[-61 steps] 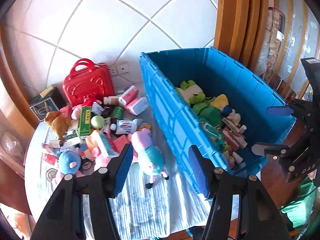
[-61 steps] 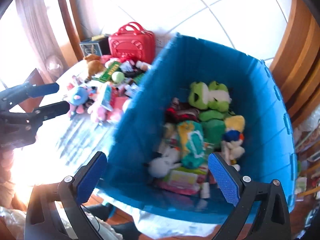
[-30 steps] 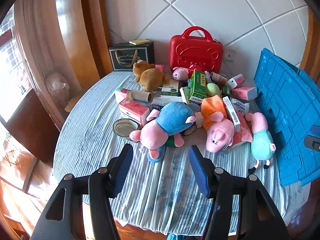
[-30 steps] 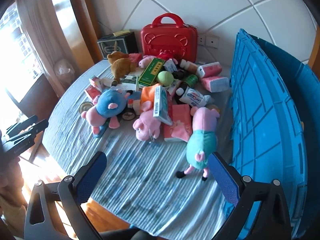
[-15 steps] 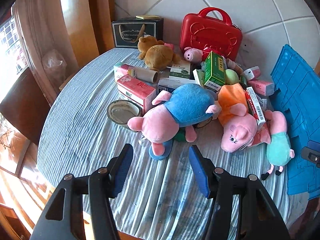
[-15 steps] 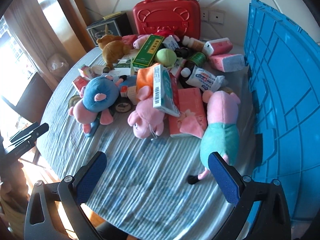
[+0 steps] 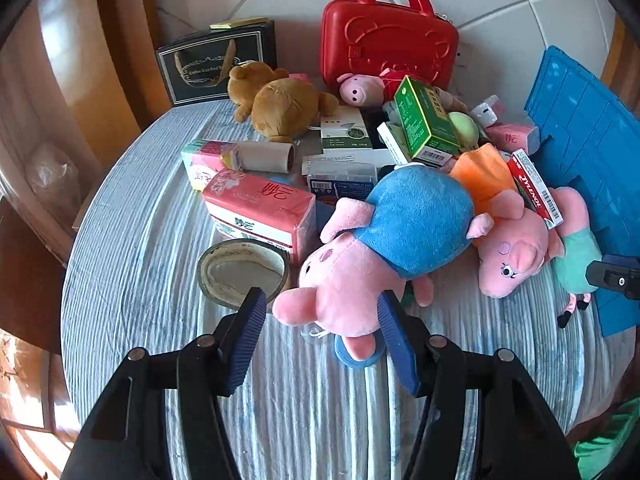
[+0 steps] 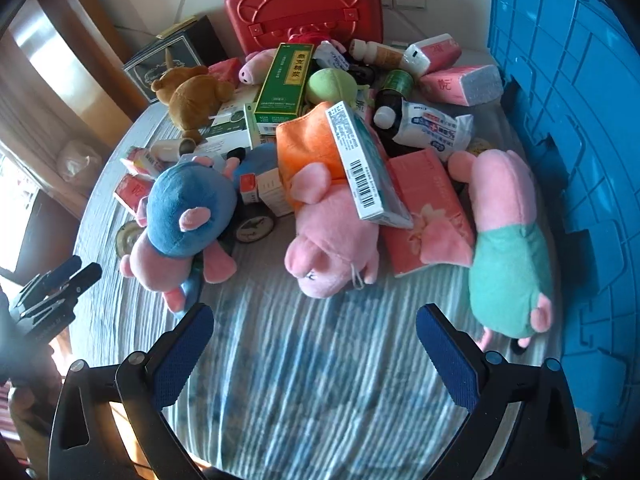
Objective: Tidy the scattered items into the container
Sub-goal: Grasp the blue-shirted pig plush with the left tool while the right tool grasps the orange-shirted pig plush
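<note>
A pile of scattered items lies on the striped tablecloth (image 7: 132, 264). The blue container (image 8: 580, 120) stands at the right, with only its outer wall in view. My left gripper (image 7: 320, 336) is open, and the pink head of the blue-bodied pig plush (image 7: 400, 232) lies between its fingers; the pads do not visibly press it. My right gripper (image 8: 316, 340) is wide open over bare cloth, just in front of the orange-dressed pig plush (image 8: 332, 240). A teal-dressed pig plush (image 8: 508, 248) lies by the container wall to its right.
A red case (image 7: 388, 44), a black gift bag (image 7: 216, 64), a brown bear (image 7: 280, 104), a green box (image 8: 284, 80), tissue packs (image 7: 260, 208) and a tape roll (image 7: 240, 272) crowd the table. Wooden panelling stands at the left.
Both grippers have come down and closer to the pile, turning away from the container. The blue-bodied pig's head now sits between the left fingers.
</note>
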Demonstrator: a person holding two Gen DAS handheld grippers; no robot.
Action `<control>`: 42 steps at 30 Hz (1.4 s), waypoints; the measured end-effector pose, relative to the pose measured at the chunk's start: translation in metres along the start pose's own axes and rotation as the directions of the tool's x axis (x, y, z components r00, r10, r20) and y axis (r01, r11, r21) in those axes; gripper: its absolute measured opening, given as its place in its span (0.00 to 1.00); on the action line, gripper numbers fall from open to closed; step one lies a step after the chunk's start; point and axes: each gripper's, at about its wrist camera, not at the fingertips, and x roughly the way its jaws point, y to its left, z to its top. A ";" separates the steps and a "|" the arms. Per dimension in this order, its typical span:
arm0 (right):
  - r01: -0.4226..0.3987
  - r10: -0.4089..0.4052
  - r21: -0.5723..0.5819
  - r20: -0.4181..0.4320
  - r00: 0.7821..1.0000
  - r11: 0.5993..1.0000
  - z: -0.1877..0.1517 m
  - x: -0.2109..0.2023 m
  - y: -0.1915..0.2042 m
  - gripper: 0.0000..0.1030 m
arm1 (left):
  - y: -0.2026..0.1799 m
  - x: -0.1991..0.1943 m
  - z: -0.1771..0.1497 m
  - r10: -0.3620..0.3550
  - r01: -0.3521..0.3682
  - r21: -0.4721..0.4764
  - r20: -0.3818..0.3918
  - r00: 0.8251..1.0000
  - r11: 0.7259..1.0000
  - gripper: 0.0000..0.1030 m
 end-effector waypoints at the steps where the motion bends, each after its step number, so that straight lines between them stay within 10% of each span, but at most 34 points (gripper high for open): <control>1: 0.006 -0.006 0.004 -0.006 1.000 1.000 0.001 0.004 0.003 1.00 | -0.002 0.007 0.002 -0.011 0.011 0.019 -0.010 1.000 1.000 0.55; 13: 0.092 -0.088 0.080 -0.044 0.995 0.993 0.025 0.048 -0.005 1.00 | -0.036 0.071 0.026 -0.035 0.048 0.198 -0.066 0.997 0.979 0.56; 18: 0.097 -0.090 0.104 -0.064 0.994 0.990 0.039 0.072 -0.011 1.00 | -0.036 0.081 0.039 -0.012 0.023 0.223 -0.051 0.999 0.975 0.80; 26: 0.074 -0.064 0.123 -0.083 0.995 0.990 0.046 0.101 -0.017 0.99 | -0.057 0.080 0.041 -0.098 0.122 0.293 -0.098 0.990 0.948 0.81; 30: 0.075 -0.068 0.109 -0.067 0.995 0.991 0.051 0.102 -0.015 0.76 | -0.068 0.093 0.043 -0.080 0.115 0.304 -0.126 0.989 0.946 0.81; 42: 0.063 -0.055 0.073 -0.104 0.993 0.995 0.048 0.127 -0.014 0.67 | -0.074 0.105 0.046 -0.074 0.105 0.255 -0.128 0.989 0.961 0.70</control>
